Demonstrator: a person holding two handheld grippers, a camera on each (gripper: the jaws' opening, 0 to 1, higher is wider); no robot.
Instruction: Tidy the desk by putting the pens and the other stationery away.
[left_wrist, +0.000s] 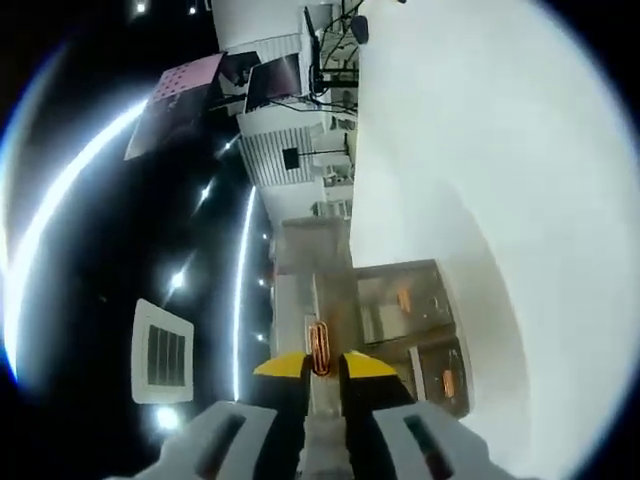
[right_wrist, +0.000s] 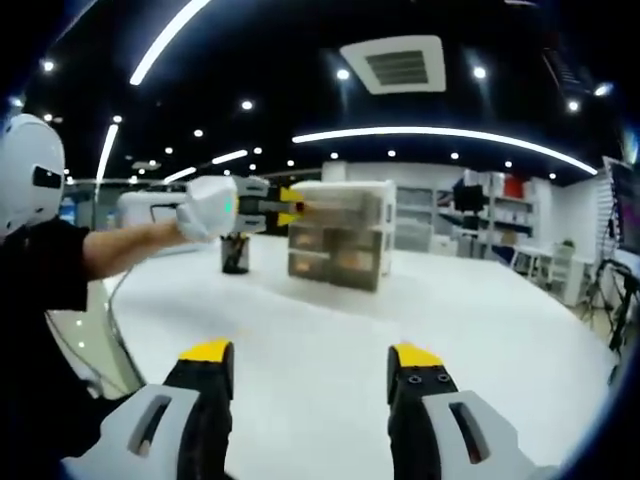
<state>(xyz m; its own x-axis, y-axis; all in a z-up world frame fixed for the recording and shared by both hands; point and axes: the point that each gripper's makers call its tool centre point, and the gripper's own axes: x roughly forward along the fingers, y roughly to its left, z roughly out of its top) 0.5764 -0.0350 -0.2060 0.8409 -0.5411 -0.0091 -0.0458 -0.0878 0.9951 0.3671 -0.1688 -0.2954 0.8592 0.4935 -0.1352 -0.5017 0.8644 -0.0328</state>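
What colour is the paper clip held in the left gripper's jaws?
Orange, copper-toned; the paper clip shows best in the left gripper view, pinched in the left gripper.

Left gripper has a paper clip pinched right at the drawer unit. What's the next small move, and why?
Probably ease the left gripper forward over the open drawer before releasing. It is shut on the orange paper clip, and its tips sit at the drawer unit in the right gripper view. The right gripper is open, held back over the white desk, so it isn't in the way.
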